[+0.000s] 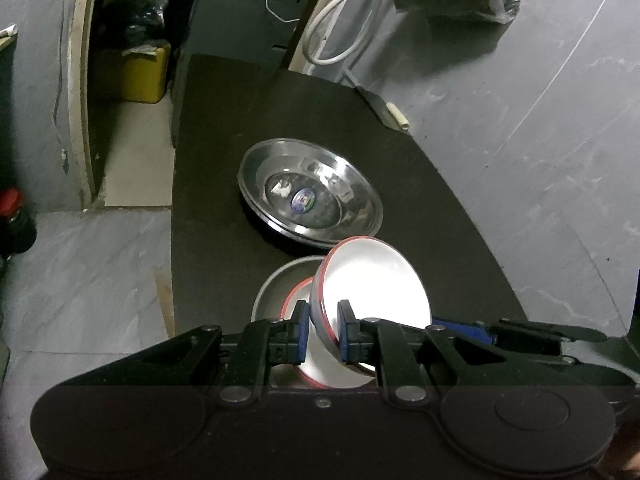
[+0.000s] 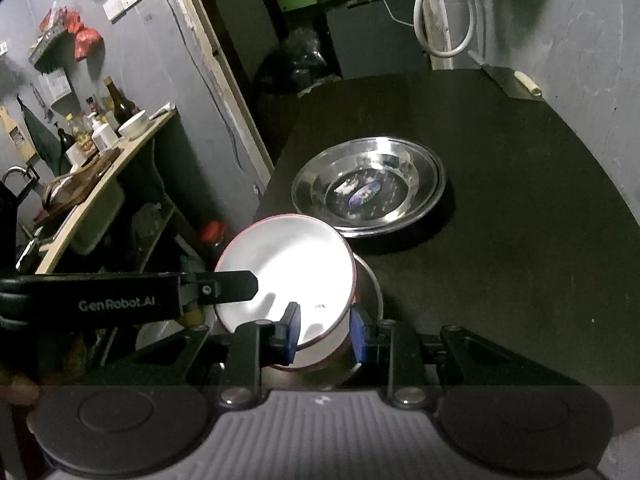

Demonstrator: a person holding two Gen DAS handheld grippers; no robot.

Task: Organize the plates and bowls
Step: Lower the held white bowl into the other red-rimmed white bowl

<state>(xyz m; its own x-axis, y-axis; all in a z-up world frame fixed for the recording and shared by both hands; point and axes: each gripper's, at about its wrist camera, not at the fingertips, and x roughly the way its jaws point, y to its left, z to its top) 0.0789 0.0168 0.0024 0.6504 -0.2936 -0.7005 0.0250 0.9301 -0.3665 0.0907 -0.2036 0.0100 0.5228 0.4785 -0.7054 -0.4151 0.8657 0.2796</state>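
A white bowl with a red rim hangs tilted over a second red-rimmed bowl that sits nested in a grey bowl. My left gripper is shut on the tilted bowl's near rim, one blue pad inside and one outside. In the right wrist view its black finger reaches over the bowl from the left. My right gripper straddles the same bowl's rim on the other side, and the white wall fills the gap between its pads. Stacked steel plates lie just behind.
Everything stands on a dark round table, whose edge drops to the floor on the left. A cleaver lies at the back by the wall. A counter with bottles stands to the left.
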